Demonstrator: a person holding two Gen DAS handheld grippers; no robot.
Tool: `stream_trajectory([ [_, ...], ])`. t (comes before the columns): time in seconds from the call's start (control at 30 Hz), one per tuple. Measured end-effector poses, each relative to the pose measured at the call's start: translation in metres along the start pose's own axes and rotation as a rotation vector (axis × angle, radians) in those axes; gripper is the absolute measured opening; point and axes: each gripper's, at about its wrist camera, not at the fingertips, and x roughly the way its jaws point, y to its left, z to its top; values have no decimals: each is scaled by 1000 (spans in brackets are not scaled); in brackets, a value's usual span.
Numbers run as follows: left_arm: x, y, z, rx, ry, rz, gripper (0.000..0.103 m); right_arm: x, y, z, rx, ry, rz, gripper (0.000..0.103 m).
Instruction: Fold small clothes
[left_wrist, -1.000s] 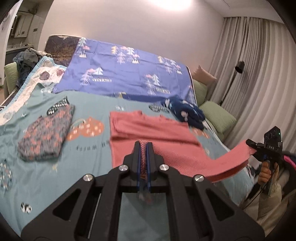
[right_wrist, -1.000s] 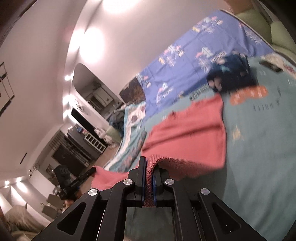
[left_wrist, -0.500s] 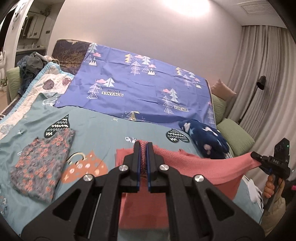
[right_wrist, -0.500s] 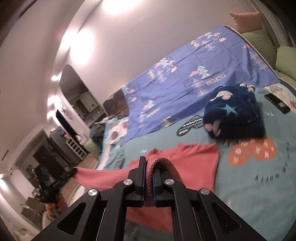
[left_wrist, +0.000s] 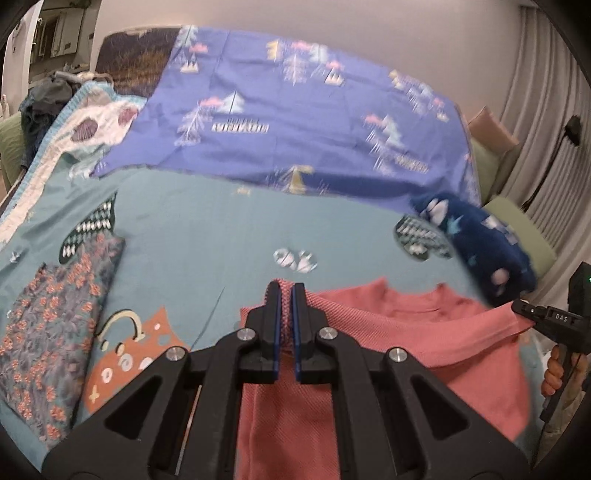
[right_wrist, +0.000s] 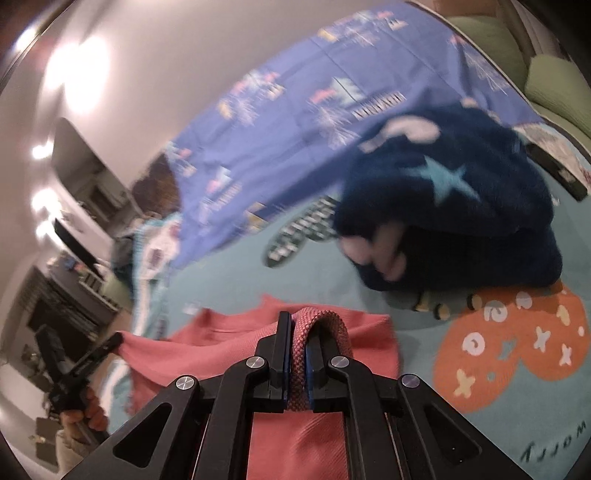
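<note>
A coral pink knit garment (left_wrist: 424, 332) lies on the teal bedspread (left_wrist: 207, 229), its lower edge lifted and carried over toward the neckline. My left gripper (left_wrist: 286, 291) is shut on one corner of that edge. My right gripper (right_wrist: 298, 325) is shut on the other corner, where the fabric (right_wrist: 325, 321) loops over a finger. The right gripper also shows at the right of the left wrist view (left_wrist: 532, 314), and the left gripper at the lower left of the right wrist view (right_wrist: 110, 341).
A folded floral grey garment (left_wrist: 51, 332) lies at the left. A fluffy navy garment (right_wrist: 454, 206) sits just beyond the pink one. A purple tree-print sheet (left_wrist: 303, 122) covers the far half of the bed. Green cushions (left_wrist: 517, 229) and curtains are at the right.
Both grippers have carried the pink garment's held edge forward over the bed toward its neckline and lowered it. The fabric now lies doubled over itself.
</note>
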Motion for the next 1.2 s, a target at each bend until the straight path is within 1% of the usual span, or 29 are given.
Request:
stream_trajectory([
  [0.03,9,2,-2,4,18,19,7,11,-5,-1,9,25,-29,6],
  [0.1,24,6,-9,5,53,55,9,27,-14,-5,25,71,-75,11],
  [0.13,27,10,-12,-5,58,70,9,32,-18,-6,29,82,-71,11],
  [0.17,26,14,-15,-20,52,67,10,32,-22,-7,34,82,-52,12],
  [0.2,20,19,-17,-42,40,50,13,28,-24,-7,36,77,-35,14],
  [0.23,12,25,-19,-58,26,46,15,24,-25,-7,36,75,-28,17],
  [0.27,6,27,-19,-64,13,61,15,14,-25,-6,27,65,-27,22],
  [0.3,-5,31,-22,-63,-5,80,15,5,-25,-7,16,52,-32,30],
  [0.33,-16,36,-26,-59,-11,78,16,-7,-25,-9,0,33,-53,37],
  [0.37,-23,39,-30,-59,-4,68,21,-21,-25,-12,-21,10,-78,52],
  [0.4,-33,43,-38,-64,16,49,30,-32,-24,-18,-41,-2,-91,56],
  [0.47,-52,47,-57,-65,53,14,39,-55,-24,-37,-71,22,-91,56],
  [0.53,-73,46,-84,-33,70,3,39,-74,-26,-66,-72,50,-89,56],
  [0.57,-87,45,-101,-14,71,4,39,-84,-28,-82,-62,47,-87,56],
  [0.63,-102,43,-120,-24,76,-14,40,-101,-34,-113,-15,46,-66,56],
  [0.7,-115,43,-137,-70,118,-86,40,-114,-39,-147,62,64,7,56],
  [0.77,-121,35,-148,-73,169,-151,41,-119,-34,-166,95,86,46,56],
  [0.83,-120,26,-154,-72,203,-223,47,-124,-27,-174,82,80,66,57],
  [0.87,-113,23,-157,-92,229,-253,53,-119,-21,-174,90,89,96,58],
  [0.9,-105,21,-159,-118,241,-265,54,-111,-20,-173,129,109,150,60],
  [0.93,-94,23,-158,-154,237,-265,54,-103,-21,-170,160,116,186,61],
  [0.97,-87,26,-156,-188,203,-269,53,-93,-23,-166,191,113,209,63],
  [1.0,-81,31,-152,-244,160,-276,50,-83,-25,-160,225,86,205,63],
  [1.03,-73,40,-146,-330,138,-277,46,-78,-27,-155,260,57,197,63],
  [1.07,-68,47,-143,-410,128,-280,33,-73,-28,-149,310,23,185,62],
  [1.1,-60,55,-138,-491,126,-288,6,-69,-28,-143,354,4,162,48],
  [1.13,-55,57,-136,-514,141,-292,6,-64,-27,-140,371,17,135,24],
  [1.17,-55,57,-135,-525,147,-284,6,-58,-24,-137,378,60,108,4],
  [1.2,-62,50,-133,-490,133,-271,6,-58,-21,-137,383,68,95,4],
])
